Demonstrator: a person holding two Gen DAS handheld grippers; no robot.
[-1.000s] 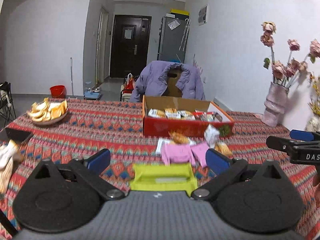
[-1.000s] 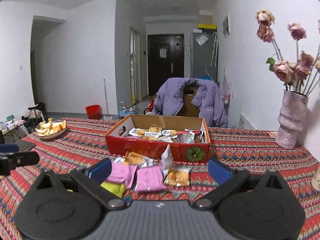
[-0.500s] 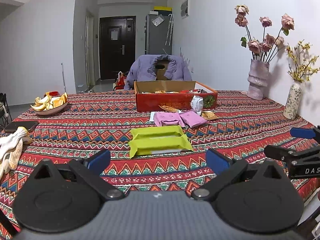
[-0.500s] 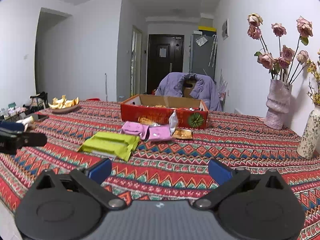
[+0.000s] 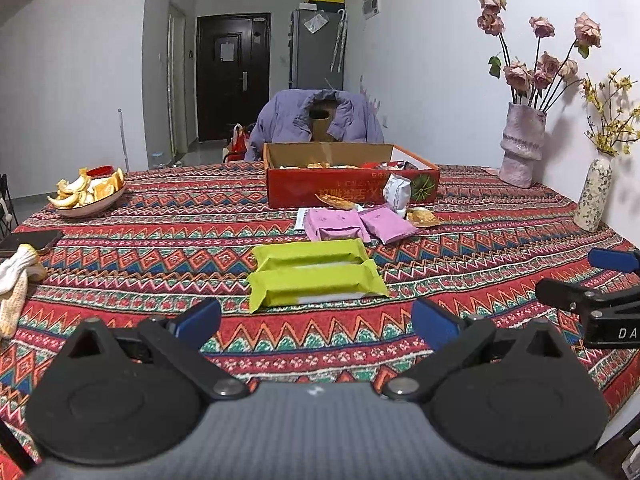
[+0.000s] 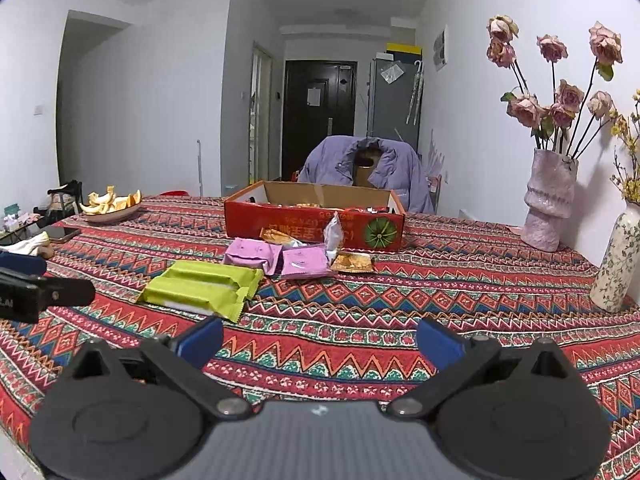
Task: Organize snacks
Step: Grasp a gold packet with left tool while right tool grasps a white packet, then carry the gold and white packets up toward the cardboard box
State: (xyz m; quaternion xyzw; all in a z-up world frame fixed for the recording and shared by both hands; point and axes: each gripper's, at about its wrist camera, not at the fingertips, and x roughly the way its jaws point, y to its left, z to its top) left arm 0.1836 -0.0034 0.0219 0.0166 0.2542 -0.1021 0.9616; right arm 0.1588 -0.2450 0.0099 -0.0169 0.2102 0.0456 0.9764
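- Two green snack packs [image 5: 314, 276] lie side by side and touching on the worktop [image 5: 160, 240], nearest the grippers, well short of the box.
- Two pink packs [image 5: 352, 224] sit just beyond the green ones, between them and the red cardboard box [image 5: 348, 186].
- A white pouch [image 5: 397, 194] leans against the box front; orange-brown sachets [image 5: 423, 217] lie beside it at the box base.
- More snacks are inside the box; only their tops show over the rim.
- Left gripper [image 5: 316, 322]: jaws spread wide, nothing between them, held over the near edge of the worktop facing the green packs.
- Right gripper [image 6: 318, 338]: jaws also wide apart and holding nothing, just right of the left one; green packs sit ahead and to its left.
- Bowl of orange peels [image 5: 86, 196] far left on the worktop; phone [image 5: 30, 238] and white glove [image 5: 14, 280] at the left edge.
- Pink vase with dried roses [image 5: 522, 144] and a small floral vase [image 5: 594, 196] stand along the right wall.
- Purple jacket [image 5: 316, 120] hangs on the chair behind the box.
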